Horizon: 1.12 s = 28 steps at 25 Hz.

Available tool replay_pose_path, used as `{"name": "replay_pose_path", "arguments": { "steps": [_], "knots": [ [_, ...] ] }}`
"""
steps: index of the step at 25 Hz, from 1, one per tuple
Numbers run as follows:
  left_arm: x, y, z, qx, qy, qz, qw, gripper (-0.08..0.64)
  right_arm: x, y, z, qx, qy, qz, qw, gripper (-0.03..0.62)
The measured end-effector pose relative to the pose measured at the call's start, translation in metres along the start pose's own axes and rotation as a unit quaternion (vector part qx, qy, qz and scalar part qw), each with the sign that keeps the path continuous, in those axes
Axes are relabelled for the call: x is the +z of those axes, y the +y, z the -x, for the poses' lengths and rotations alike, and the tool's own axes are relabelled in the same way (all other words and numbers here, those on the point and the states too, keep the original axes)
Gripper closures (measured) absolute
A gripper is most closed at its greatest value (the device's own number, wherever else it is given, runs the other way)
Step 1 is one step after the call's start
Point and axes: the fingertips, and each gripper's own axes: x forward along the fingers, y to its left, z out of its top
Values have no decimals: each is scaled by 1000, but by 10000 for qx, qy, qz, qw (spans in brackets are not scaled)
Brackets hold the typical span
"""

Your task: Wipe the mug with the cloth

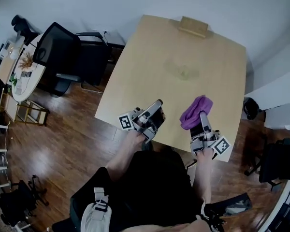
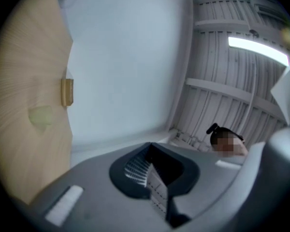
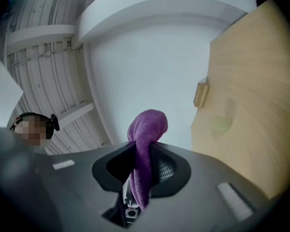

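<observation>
A purple cloth (image 1: 195, 111) hangs bunched from my right gripper (image 1: 203, 118), whose jaws are shut on it above the near right part of the wooden table (image 1: 135, 91). In the right gripper view the cloth (image 3: 146, 144) sticks up between the closed jaws of that gripper (image 3: 140, 170). My left gripper (image 1: 156, 109) hovers over the table's near edge, shut, with nothing in it (image 2: 152, 170). A faint pale green shape (image 1: 182, 71) lies mid-table, beyond both grippers; it is too blurred to say whether it is the mug.
A small wooden block (image 1: 193, 26) sits at the table's far edge. Black office chairs (image 1: 63, 52) and a cluttered round white table (image 1: 19, 69) stand to the left. A white cabinet (image 1: 275, 93) stands to the right.
</observation>
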Motion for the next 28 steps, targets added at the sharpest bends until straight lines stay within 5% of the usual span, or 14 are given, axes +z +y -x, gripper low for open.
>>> {"name": "replay_pose_path", "arguments": {
  "steps": [12,20,28],
  "knots": [
    [-34,-35,39,-191,505,486,9974,557,-55,59,77,-470,-596,630,9951,523],
    [-58,-65,42,-155,353,28,9993,558,-56,80,96,31,-384,535,9978,523],
    [-129,-100,52,41,129,-368,9992,558,-49,94,142,404,-48,640,9971,523]
  ]
}}
